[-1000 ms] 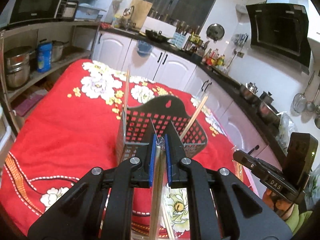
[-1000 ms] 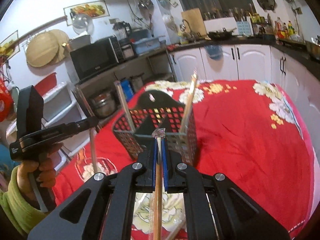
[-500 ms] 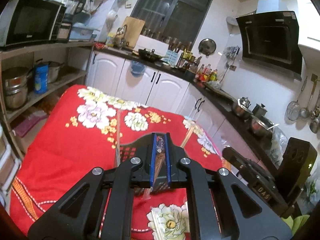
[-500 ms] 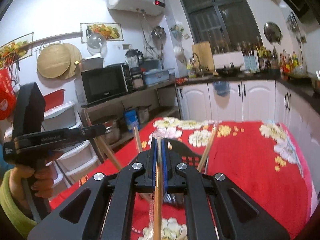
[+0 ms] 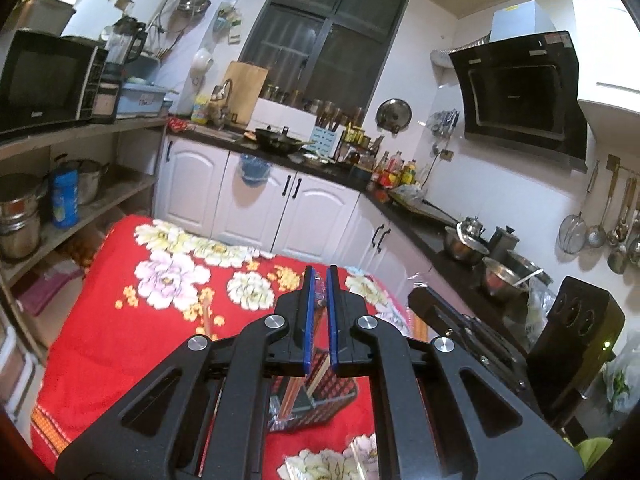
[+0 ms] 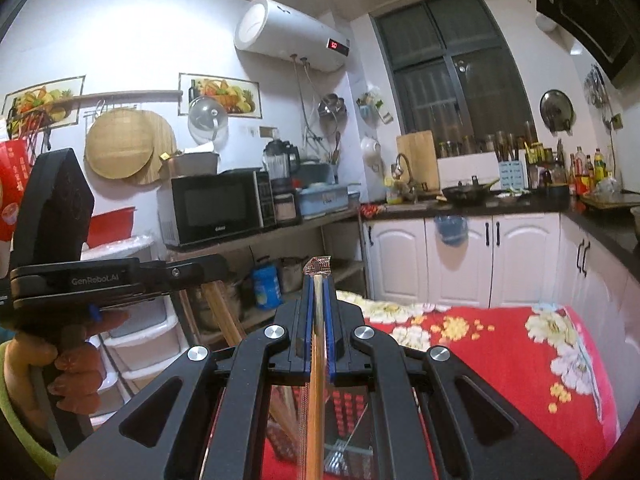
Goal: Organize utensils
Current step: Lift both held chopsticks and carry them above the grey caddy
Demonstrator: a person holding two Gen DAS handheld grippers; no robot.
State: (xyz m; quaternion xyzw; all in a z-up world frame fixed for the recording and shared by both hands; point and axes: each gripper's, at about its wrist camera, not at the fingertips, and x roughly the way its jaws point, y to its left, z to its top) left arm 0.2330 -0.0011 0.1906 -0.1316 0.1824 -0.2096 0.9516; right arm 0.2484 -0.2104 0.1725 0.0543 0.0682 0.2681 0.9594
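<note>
the 2 grippers are both up above a tabletop (image 5: 100, 344) covered in a red flowered cloth. the left gripper (image 5: 319, 276) has its 2 blue-lined fingers (image 5: 307, 320) clenched on a clear plastic sleeve of chopsticks (image 5: 319, 312), whose crinkled top edge shows between the tips. the right gripper (image 6: 317, 280) is likewise clenched on 1 wrapped pair of chopsticks (image 6: 318, 360), a pale wooden length running down between its fingers with a bit of wrapper poking out above the tips. so 2 wrapped sets are in hand, 1 per gripper, both lifted off the cloth. below the grippers stands 1 dark perforated utensil basket (image 5: 320, 404) on the cloth, seen through the gap under the fingers; it has a divider inside, and loose chopsticks lean in it, though how many i cannot tell. in the right wrist view the person's left hand (image 6: 76, 376) grips the handle of the other gripper, a green sleeve (image 6: 16, 432) at the wrist
</note>
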